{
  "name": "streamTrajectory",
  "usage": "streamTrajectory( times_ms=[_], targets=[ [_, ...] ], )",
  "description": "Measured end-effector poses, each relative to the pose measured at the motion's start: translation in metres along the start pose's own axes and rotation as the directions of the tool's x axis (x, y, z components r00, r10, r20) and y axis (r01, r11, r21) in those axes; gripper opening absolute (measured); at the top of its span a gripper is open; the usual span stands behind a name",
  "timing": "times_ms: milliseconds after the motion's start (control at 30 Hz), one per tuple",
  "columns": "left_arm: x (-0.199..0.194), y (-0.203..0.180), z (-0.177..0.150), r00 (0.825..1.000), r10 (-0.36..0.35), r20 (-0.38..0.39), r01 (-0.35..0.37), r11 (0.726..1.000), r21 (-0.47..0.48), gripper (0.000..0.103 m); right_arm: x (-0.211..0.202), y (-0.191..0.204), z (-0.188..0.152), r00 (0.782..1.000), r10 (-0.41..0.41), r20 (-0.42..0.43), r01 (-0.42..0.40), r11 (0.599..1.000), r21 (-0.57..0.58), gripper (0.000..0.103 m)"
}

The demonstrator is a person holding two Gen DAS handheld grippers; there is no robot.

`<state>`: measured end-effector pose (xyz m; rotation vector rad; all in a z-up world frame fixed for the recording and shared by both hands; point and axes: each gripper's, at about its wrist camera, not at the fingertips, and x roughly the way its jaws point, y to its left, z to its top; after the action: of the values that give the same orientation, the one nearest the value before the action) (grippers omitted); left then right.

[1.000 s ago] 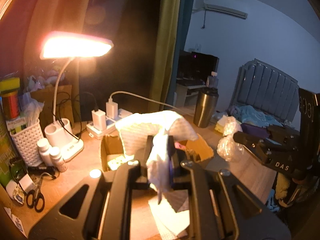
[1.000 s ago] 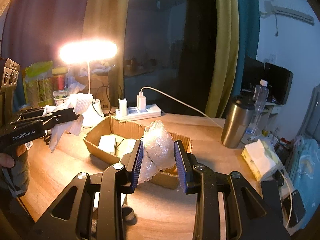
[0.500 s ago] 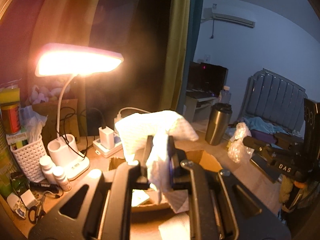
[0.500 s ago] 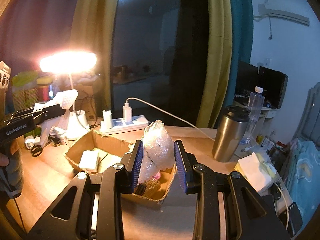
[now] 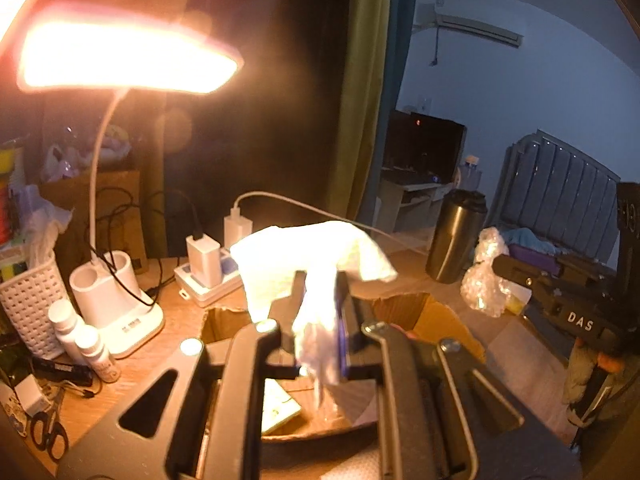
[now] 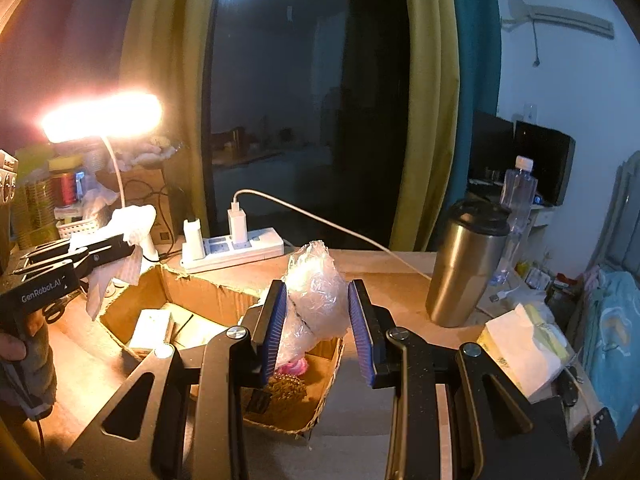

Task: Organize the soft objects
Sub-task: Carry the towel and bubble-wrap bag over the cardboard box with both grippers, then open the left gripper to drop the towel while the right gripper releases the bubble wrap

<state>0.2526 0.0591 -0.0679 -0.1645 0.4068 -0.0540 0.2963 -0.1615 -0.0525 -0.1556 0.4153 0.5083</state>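
My left gripper (image 5: 318,300) is shut on a white paper towel (image 5: 304,256) and holds it above the open cardboard box (image 5: 436,316). It also shows in the right wrist view (image 6: 120,244) with the towel (image 6: 132,220) over the box's left end (image 6: 188,292). My right gripper (image 6: 318,312) is shut on a crumpled clear plastic bag (image 6: 316,292) above the box's right part. The bag also shows in the left wrist view (image 5: 482,280). Inside the box lie a white packet (image 6: 150,328), a pink item (image 6: 294,367) and a brown mesh item (image 6: 286,394).
A lit desk lamp (image 5: 116,304) stands at the left, with a white basket (image 5: 28,304), small bottles (image 5: 92,348) and scissors (image 5: 48,436). A power strip (image 6: 236,248) lies behind the box. A steel tumbler (image 6: 464,268) and tissue pack (image 6: 524,348) stand at the right.
Both grippers have moved over the box with their loads still held. The box now lies right under both of them.
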Motion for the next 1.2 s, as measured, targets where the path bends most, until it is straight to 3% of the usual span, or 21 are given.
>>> streamTrajectory(
  times_ms=[533, 800, 1000, 1033, 1133, 1200],
  targets=[
    [0.053, 0.009, -0.028, 0.991, 0.005, -0.132, -0.008, 1.0, -0.03, 0.012, 0.06, -0.003, -0.02, 0.993, 0.055, -0.101, -0.052, 0.998, 0.03, 0.034],
    [0.077, 0.011, -0.042, 0.97, 0.024, -0.241, -0.032, 0.999, -0.03, 0.015, 0.078, -0.004, -0.031, 0.986, 0.056, -0.156, -0.051, 0.998, 0.034, 0.034],
    [0.081, 0.015, -0.043, 0.96, 0.031, -0.277, -0.045, 0.998, -0.044, 0.025, 0.081, -0.001, -0.032, 0.984, 0.046, -0.173, -0.042, 0.999, 0.023, 0.048],
    [0.08, 0.015, -0.042, 0.961, 0.03, -0.274, -0.044, 0.998, -0.046, 0.03, 0.079, -0.001, -0.031, 0.984, 0.044, -0.171, -0.041, 0.999, 0.024, 0.049],
    [0.072, 0.015, -0.038, 0.967, 0.022, -0.252, -0.037, 0.998, -0.054, 0.058, 0.074, -0.003, -0.029, 0.987, 0.039, -0.158, -0.035, 0.999, 0.029, 0.051],
    [0.063, 0.014, -0.035, 0.974, 0.008, -0.224, -0.024, 0.997, -0.067, 0.06, 0.069, -0.003, -0.027, 0.988, 0.033, -0.15, -0.029, 0.999, 0.029, 0.052]
  ],
)
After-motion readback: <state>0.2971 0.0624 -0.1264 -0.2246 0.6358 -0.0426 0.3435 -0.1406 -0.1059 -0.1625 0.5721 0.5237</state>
